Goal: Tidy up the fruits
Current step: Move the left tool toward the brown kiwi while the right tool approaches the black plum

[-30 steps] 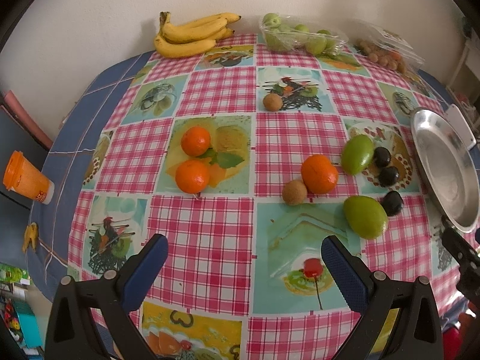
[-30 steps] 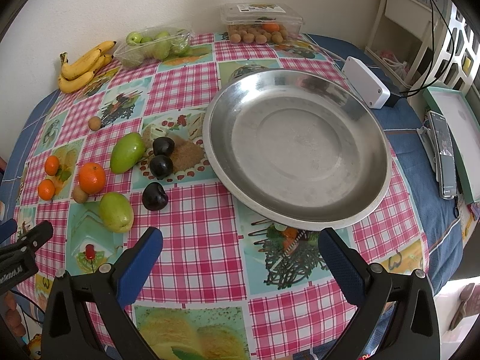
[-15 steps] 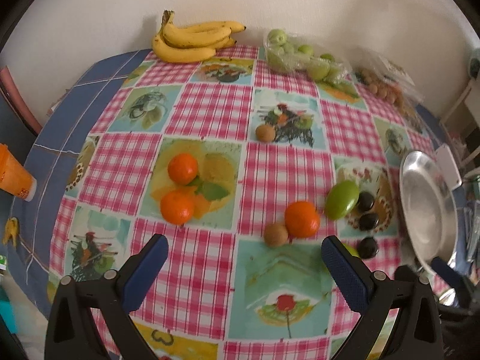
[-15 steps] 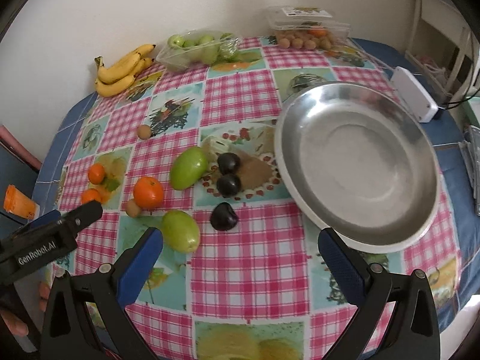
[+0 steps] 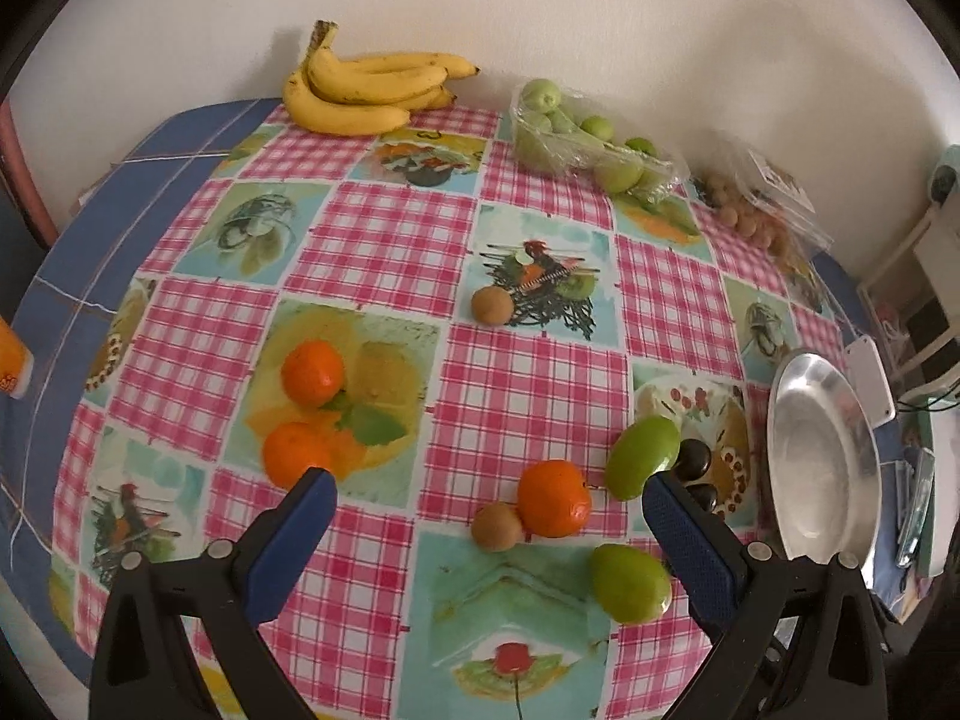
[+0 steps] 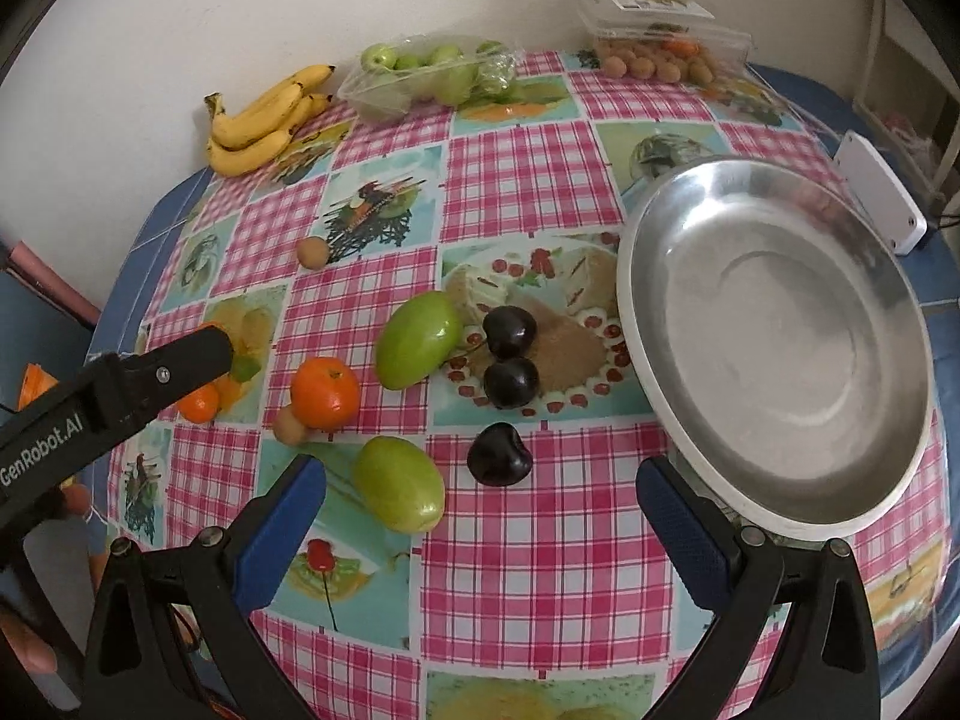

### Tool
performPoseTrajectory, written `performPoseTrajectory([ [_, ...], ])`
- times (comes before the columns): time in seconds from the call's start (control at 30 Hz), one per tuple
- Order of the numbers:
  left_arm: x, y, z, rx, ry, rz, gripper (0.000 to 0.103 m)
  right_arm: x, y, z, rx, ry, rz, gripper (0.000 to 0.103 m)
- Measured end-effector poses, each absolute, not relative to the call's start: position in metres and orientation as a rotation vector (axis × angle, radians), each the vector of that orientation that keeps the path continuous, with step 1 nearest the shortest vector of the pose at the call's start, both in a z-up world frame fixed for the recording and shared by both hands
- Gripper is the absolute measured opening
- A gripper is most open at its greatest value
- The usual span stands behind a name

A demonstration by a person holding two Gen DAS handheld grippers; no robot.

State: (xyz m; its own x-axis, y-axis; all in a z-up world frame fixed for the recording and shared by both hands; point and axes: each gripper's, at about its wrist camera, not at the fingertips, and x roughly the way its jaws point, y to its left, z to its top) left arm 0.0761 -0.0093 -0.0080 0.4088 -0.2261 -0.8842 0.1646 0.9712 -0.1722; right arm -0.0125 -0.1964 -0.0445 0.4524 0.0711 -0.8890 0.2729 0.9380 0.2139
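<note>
Loose fruit lies on a checked tablecloth: three oranges (image 5: 553, 506) (image 5: 312, 374) (image 5: 295, 453), two green mangoes (image 6: 418, 340) (image 6: 399, 492), three dark plums (image 6: 500, 455) (image 6: 510, 383) (image 6: 509, 331) and two kiwis (image 5: 495, 526) (image 5: 491, 304). A steel plate (image 6: 774, 336) stands at the right. My left gripper (image 5: 486, 507) is open and empty above the near orange and kiwi. My right gripper (image 6: 480, 495) is open and empty, just short of the nearest plum and mango. The left gripper's body (image 6: 114, 387) shows at the left of the right wrist view.
At the back by the wall lie a bunch of bananas (image 5: 366, 90), a clear tray of green fruit (image 5: 585, 138) and a plastic box of small brown fruit (image 6: 660, 45). A white device (image 6: 882, 198) sits beyond the plate. An orange cup (image 5: 9, 360) is off the table's left edge.
Both grippers have swung left across the table; the right wrist view now centres on the plums and mangoes instead of the plate. Both stay open. No fruit has moved.
</note>
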Motion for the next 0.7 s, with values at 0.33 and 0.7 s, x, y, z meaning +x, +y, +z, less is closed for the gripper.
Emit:
performPoseTrajectory([
  [0.33, 0.084, -0.021, -0.028, -0.034, 1.183, -0.245, 0.097, -0.007, -0.204, -0.047, 0.395, 1.098, -0.162, 0.101],
  [0.7, 0.082, -0.012, -0.036, -0.094, 1.242, -0.243, 0.08, -0.003, -0.203, -0.058, 0.413, 1.135, -0.155, 0.061],
])
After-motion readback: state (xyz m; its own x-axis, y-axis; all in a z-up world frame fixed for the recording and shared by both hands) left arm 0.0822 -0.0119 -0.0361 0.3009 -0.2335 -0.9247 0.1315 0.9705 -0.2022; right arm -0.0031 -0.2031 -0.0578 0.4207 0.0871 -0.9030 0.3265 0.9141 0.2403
